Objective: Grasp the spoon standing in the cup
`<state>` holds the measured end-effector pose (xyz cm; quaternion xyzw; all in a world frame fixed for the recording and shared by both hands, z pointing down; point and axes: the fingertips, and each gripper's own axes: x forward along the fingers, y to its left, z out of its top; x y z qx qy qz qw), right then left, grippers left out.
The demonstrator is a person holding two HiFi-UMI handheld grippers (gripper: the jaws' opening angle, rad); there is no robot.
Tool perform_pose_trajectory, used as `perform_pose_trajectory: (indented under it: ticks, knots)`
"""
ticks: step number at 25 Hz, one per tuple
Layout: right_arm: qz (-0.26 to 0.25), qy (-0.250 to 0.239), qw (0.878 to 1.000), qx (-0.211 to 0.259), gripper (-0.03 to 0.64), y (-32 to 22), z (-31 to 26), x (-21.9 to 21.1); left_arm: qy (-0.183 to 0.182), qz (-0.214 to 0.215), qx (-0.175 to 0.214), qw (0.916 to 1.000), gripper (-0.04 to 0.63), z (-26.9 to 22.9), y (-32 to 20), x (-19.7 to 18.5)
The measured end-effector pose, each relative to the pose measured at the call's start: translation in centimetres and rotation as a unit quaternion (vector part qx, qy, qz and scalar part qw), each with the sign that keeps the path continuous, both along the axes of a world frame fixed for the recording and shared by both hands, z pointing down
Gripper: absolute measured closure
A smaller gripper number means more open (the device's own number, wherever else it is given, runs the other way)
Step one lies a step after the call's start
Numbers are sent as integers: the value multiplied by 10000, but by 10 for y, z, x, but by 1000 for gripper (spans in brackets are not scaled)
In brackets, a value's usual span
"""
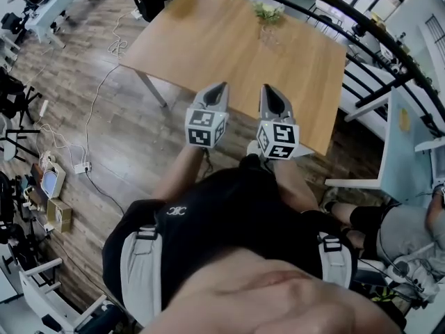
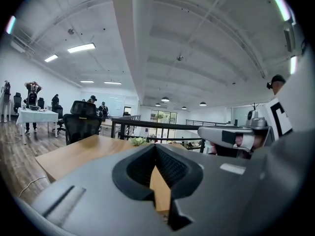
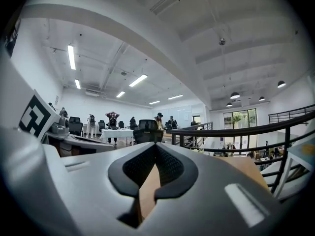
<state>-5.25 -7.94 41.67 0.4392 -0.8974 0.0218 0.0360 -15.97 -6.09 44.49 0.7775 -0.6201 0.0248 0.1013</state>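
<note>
No cup or spoon shows clearly in any view. The wooden table point(image 1: 208, 40) is bare except for a small green plant point(image 1: 268, 11) near its far edge. I hold both grippers side by side over the table's near edge, pointing across it. In the head view the left gripper point(image 1: 221, 88) and the right gripper point(image 1: 270, 90) each come to a closed point. The left gripper point(image 2: 155, 146) has its pads meeting at the tip with nothing between them, and so does the right gripper point(image 3: 156, 145).
A black railing point(image 1: 361, 26) runs behind the table's far and right sides. A black office chair point(image 2: 81, 122) stands beyond the table's left corner. Cables and a power strip point(image 1: 82, 167) lie on the wooden floor at left. A seated person's legs point(image 1: 389, 228) are at lower right.
</note>
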Motion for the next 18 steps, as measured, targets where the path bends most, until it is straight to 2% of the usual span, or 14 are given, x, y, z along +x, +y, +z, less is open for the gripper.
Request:
perform_pose_trajectory:
  ticks: [5, 9, 14, 18]
  knots:
    - [-21, -115, 9997, -198, 617, -28, 20, 2, -29, -51, -166, 9998, 583, 16, -31, -2]
    - [32, -108, 9996, -261, 617, -61, 26, 13, -146, 121, -272, 9995, 583, 27, -65, 17]
    - [103, -130, 9995, -273, 617, -109, 24, 32, -296, 319, -267, 9987, 583, 17, -115, 43]
    - [140, -132, 9994, -298, 617, -148, 22, 47, -315, 349, -342, 9983, 583, 20, -160, 56]
